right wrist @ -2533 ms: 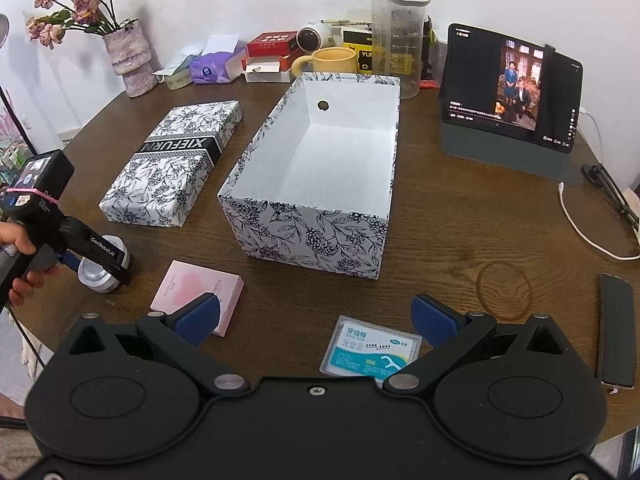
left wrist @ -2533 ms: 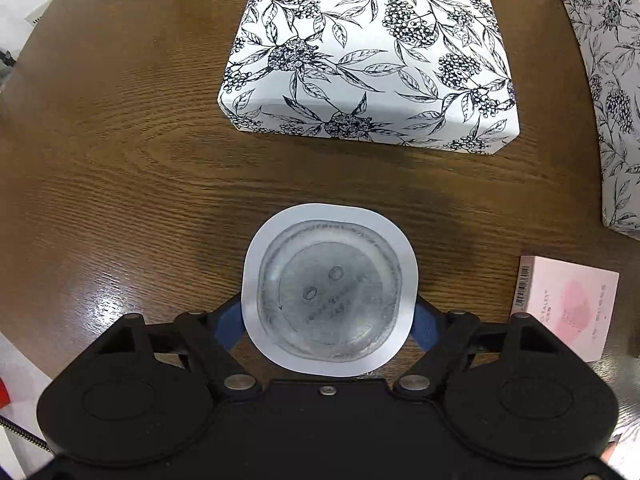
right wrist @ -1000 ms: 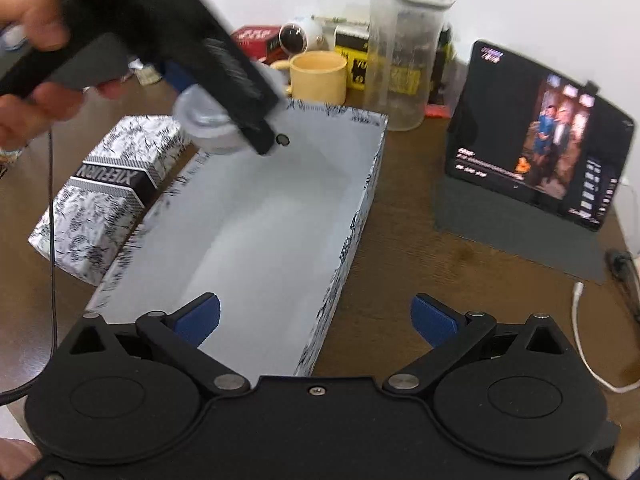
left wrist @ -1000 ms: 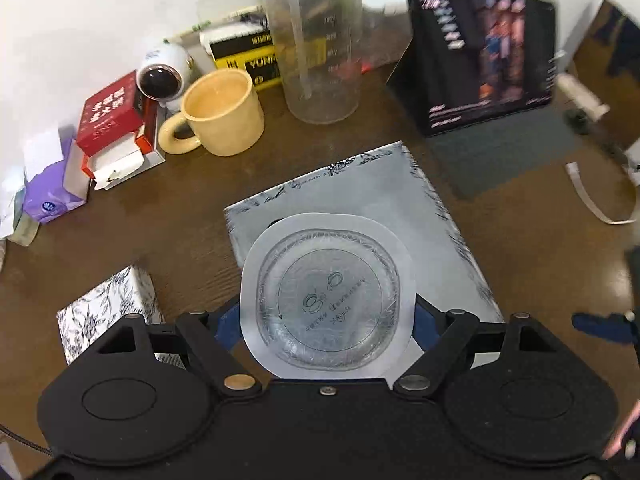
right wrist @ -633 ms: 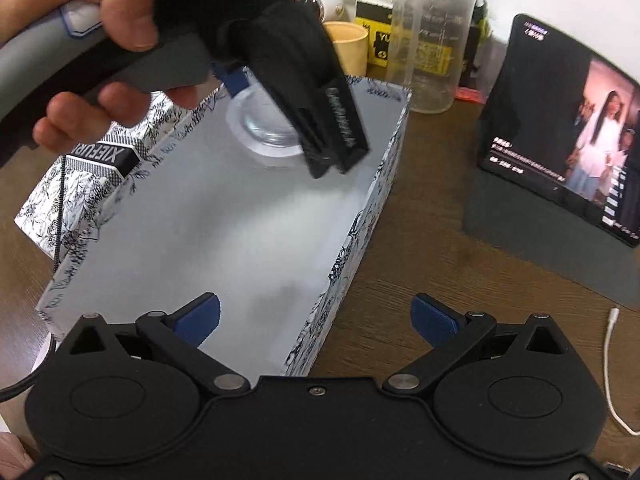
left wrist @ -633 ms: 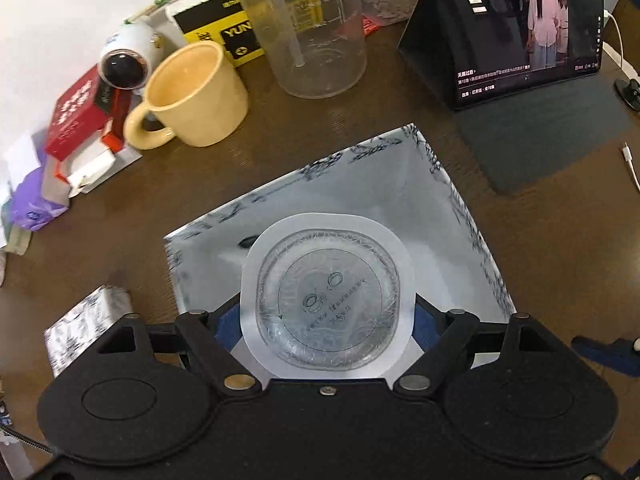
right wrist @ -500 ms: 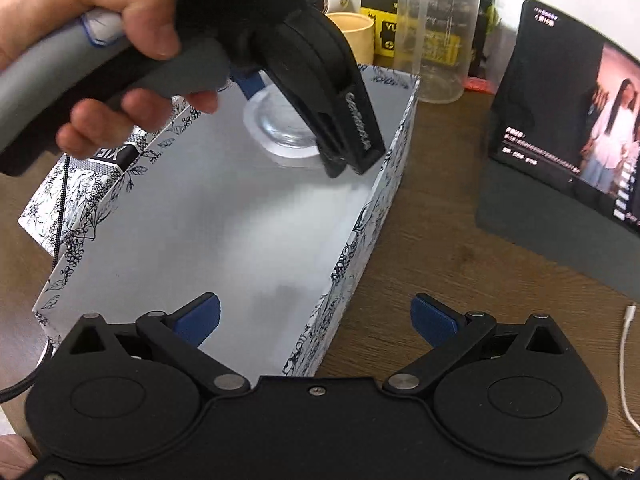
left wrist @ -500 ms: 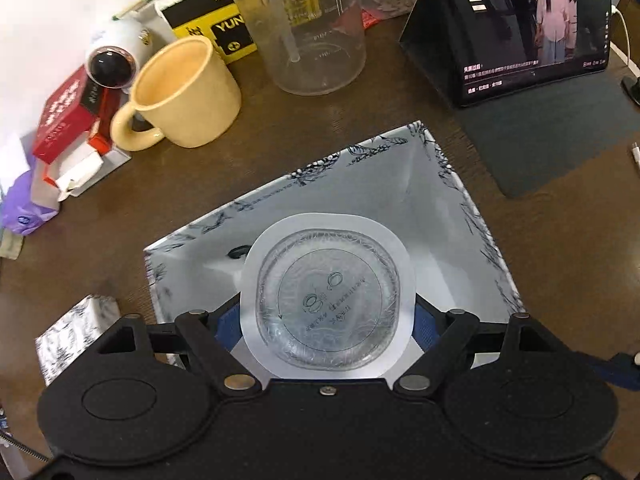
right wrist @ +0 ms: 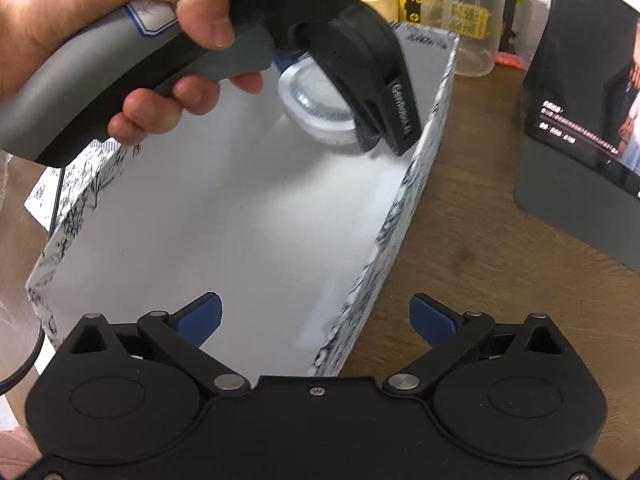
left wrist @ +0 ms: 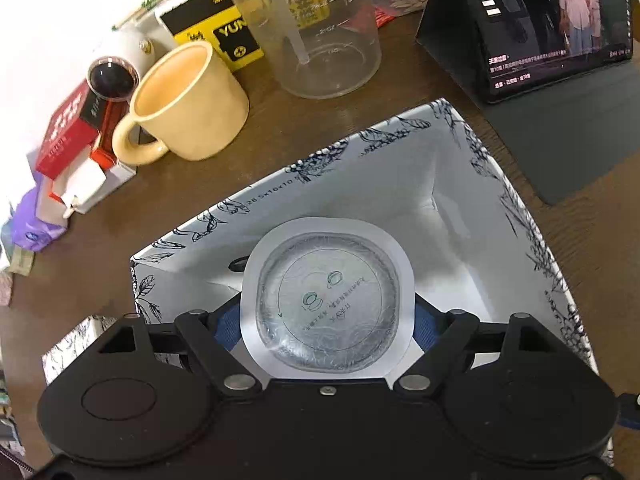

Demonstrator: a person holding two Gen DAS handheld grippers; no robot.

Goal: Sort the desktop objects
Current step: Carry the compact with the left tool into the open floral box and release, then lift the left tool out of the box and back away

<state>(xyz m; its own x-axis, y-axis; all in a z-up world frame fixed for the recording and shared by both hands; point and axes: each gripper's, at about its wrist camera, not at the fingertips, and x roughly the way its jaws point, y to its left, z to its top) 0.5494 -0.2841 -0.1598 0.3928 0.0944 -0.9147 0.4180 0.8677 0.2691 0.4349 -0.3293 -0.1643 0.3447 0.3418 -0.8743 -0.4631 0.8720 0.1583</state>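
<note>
— While my left hand-held gripper (left wrist: 327, 316) is clamped on the sealed blister cup (left wrist: 327, 298), where would you say the job stands?

— Mid-delivery, I'd judge. The cup sits pinched between my blue pads (left wrist: 227, 326), foil side facing the camera, and it hangs over the open floral box (left wrist: 532, 240), directly ahead of and below my fingers. It has not been let go; I can't tell how far it is above the box floor.

— And beyond the box, past your fingers?

— To the far left, a yellow mug (left wrist: 188, 104); ahead of it, a clear measuring jug (left wrist: 320, 28); to the far right, a propped tablet (left wrist: 532, 24). None of them is in my way.

— What about your right hand-held gripper (right wrist: 316, 320)?

— Spread wide and carrying nothing, it hovers at the near end of the same box. From there I see my left hand (right wrist: 120, 20) gripping the handle, with the cup held inside the box's far end, close to the right wall.

— So the next move?

— Lower the cup a little, keep it level and clear of that wall, then ease the pads apart so it settles flat on the white floor. My right can then go looking for another item on the worktop (right wrist: 500, 260).
</note>
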